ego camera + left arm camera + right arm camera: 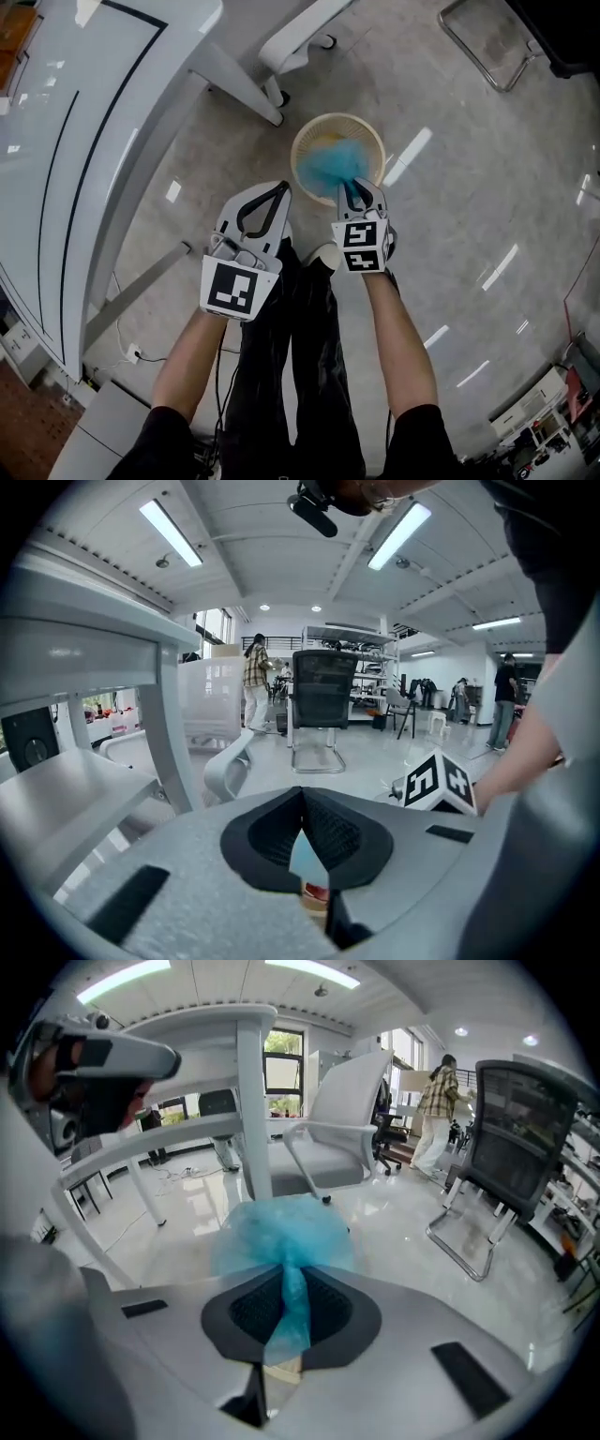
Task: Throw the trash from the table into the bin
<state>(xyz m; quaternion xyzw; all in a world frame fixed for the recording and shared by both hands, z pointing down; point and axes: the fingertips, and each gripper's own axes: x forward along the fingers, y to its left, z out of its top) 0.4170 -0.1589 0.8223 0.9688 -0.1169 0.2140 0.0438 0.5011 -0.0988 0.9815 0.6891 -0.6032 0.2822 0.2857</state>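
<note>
Floor around bin bare; table near

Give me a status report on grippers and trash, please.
Left gripper shut, empty. Right gripper shut on crumpled blue plastic wrap, over round cream bin. Nothing in the way.

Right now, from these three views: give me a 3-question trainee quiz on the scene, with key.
1. Multiple choice: what is the right gripper shut on?
A) a crumpled blue plastic wad
B) a red can
C) nothing
2. True or false: the round beige bin lies tipped on its side.
3. Fill in: in the head view, the gripper farther from the bin is the ____ one.

Key:
1. A. The right gripper view shows the wad pinched between the jaws.
2. False. It stands upright on the glossy grey floor, mouth up, with the wad above it.
3. Left. The left gripper sits off to the bin's side.
</note>
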